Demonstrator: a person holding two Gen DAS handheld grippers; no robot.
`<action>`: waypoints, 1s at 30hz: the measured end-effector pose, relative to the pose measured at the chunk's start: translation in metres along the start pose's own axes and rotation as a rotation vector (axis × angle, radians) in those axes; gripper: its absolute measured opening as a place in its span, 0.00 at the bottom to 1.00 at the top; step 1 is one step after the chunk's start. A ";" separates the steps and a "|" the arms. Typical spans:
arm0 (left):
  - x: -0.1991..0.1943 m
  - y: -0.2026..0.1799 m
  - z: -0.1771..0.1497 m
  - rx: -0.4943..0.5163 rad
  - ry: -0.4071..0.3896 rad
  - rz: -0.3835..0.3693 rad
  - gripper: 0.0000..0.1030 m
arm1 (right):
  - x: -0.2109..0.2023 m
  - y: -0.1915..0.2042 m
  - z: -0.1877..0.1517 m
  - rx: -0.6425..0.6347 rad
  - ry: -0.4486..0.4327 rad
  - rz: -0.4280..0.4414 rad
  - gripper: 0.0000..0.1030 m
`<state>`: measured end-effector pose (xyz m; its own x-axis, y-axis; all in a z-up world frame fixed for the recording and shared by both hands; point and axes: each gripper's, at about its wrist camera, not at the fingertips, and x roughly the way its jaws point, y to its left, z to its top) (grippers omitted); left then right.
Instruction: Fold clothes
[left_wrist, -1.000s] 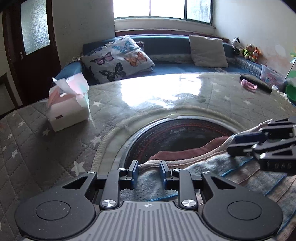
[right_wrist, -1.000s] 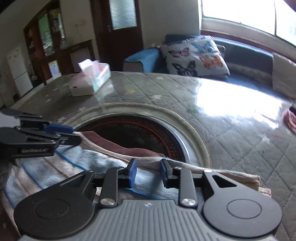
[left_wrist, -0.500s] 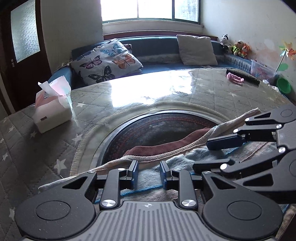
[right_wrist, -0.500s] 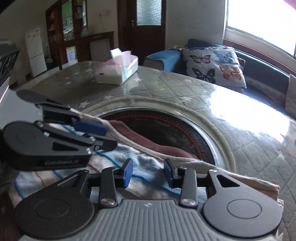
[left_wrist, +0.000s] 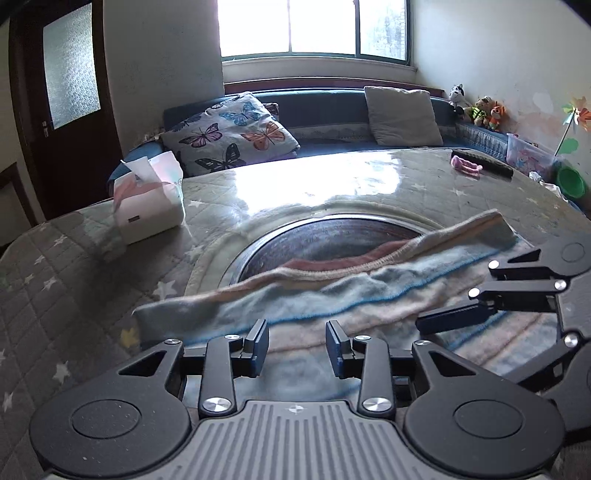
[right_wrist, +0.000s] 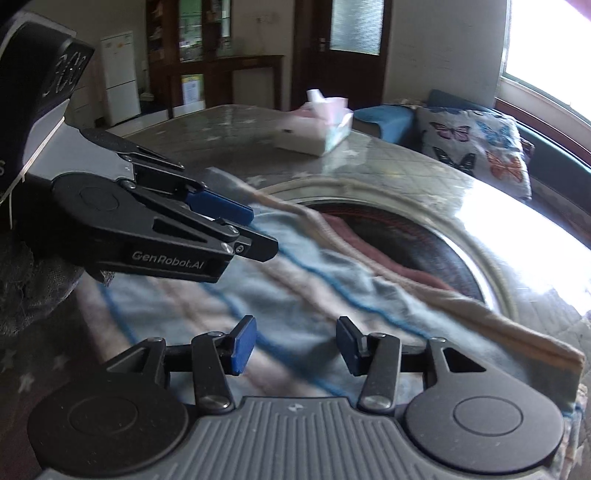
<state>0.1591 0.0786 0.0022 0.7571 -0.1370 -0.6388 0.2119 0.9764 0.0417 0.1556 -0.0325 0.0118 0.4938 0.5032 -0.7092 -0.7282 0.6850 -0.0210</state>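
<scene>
The striped sweater (left_wrist: 369, 295) lies spread across the near part of the desk (left_wrist: 332, 184), its far hem draped over the round dark inset (left_wrist: 332, 236) in the middle; a pink inner layer shows along that hem, so the cloth seems doubled over at least once there. How many folds it already carries cannot be told from this moment.

Just above the near side of the sweater hover both tools. The left tool (left_wrist: 297, 345) has its jaws parted with nothing between them, and the right tool (right_wrist: 293, 345) is likewise spread and empty (its picture is blurred, so it is probably moving). Neither grips the cloth.

To fold well from here, each tool would need to pinch one corner or edge through all layers, at matching points left and right, so the fold stays square. The knit looks soft and limp, so lifting unevenly would drag and wrinkle it.

Farther off on the left stands a tissue box (left_wrist: 147, 199).
</scene>
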 end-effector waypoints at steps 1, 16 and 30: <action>-0.005 -0.001 -0.005 0.002 -0.003 0.005 0.36 | -0.002 0.004 -0.001 -0.006 0.000 0.008 0.47; -0.056 0.016 -0.052 -0.117 -0.028 0.069 0.39 | -0.048 0.007 -0.040 0.063 -0.007 0.016 0.58; -0.057 0.028 -0.053 -0.144 -0.016 0.082 0.43 | -0.114 -0.056 -0.098 0.296 -0.027 -0.174 0.61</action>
<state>0.0891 0.1223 -0.0012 0.7783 -0.0570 -0.6253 0.0589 0.9981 -0.0177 0.0933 -0.1795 0.0247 0.6136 0.3764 -0.6941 -0.4646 0.8829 0.0680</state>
